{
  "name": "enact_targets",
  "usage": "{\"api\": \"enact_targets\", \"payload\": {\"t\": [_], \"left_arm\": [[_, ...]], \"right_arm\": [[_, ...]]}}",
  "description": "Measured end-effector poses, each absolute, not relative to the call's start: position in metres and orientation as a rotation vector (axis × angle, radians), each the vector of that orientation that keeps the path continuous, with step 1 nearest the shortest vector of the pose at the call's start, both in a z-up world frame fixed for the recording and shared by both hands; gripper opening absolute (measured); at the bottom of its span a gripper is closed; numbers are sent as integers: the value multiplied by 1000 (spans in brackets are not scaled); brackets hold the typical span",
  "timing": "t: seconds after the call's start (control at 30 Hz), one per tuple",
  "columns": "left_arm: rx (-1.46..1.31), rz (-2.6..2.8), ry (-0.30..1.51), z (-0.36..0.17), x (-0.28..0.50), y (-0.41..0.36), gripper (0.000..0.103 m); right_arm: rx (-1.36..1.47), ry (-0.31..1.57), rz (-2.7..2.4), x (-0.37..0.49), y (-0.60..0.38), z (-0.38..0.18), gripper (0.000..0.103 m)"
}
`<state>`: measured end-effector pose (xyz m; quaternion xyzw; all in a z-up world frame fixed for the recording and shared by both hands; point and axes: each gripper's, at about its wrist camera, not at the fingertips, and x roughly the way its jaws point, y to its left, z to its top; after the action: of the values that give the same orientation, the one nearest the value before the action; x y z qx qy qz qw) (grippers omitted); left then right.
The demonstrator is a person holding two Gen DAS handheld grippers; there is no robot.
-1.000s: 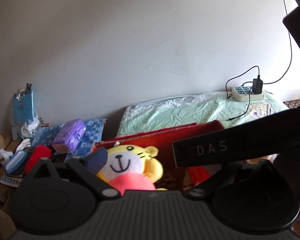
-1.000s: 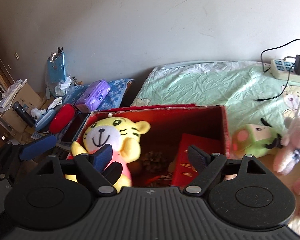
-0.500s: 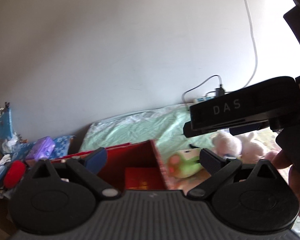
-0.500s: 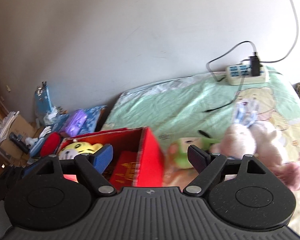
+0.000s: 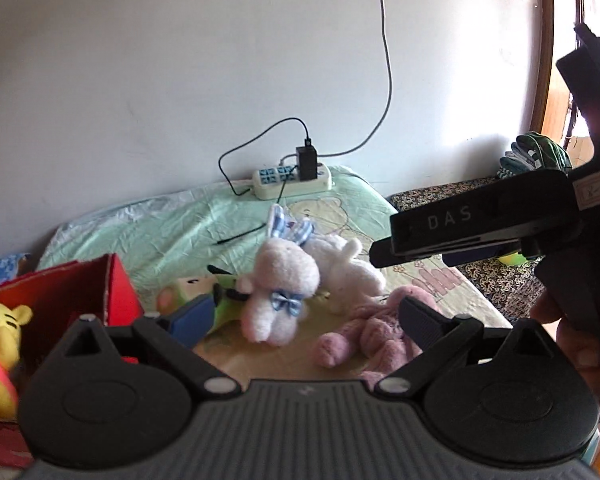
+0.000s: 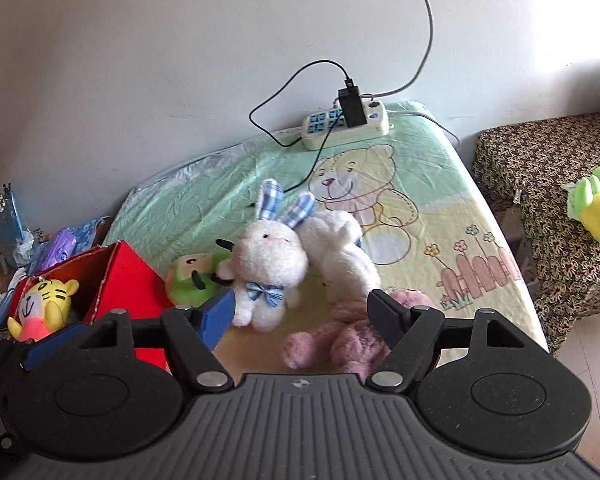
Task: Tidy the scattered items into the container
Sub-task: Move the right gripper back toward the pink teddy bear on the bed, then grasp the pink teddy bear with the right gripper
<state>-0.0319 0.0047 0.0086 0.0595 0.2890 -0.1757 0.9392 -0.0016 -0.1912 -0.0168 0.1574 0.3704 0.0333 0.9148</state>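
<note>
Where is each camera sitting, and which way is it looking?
Left wrist: rides on the left gripper, looking across the bed at the white bunny; the right gripper and a hand show at right.
Right wrist: rides on the right gripper, looking down the bed; the left gripper's blue finger shows at lower left.
Both see the bunny, pink plush, red box and power strip.

Daylight enters from the right, washing the wall (image 5: 480, 92) pale with glare. Both fisheye views bend strongly at the edges. The plush toys (image 5: 284, 280) look slightly soft.
</note>
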Motion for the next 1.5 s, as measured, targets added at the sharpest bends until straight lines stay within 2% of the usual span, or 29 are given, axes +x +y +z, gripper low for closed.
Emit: {"api": "enact_targets", "payload": {"t": [0.73, 1.5], "left_arm": [[74, -352, 782, -41, 24, -47, 99], [63, -496, 897, -91, 76, -59, 82]], "right_arm": [[454, 946, -70, 10, -243, -82, 65], [609, 1039, -83, 44, -261, -121, 60]]}}
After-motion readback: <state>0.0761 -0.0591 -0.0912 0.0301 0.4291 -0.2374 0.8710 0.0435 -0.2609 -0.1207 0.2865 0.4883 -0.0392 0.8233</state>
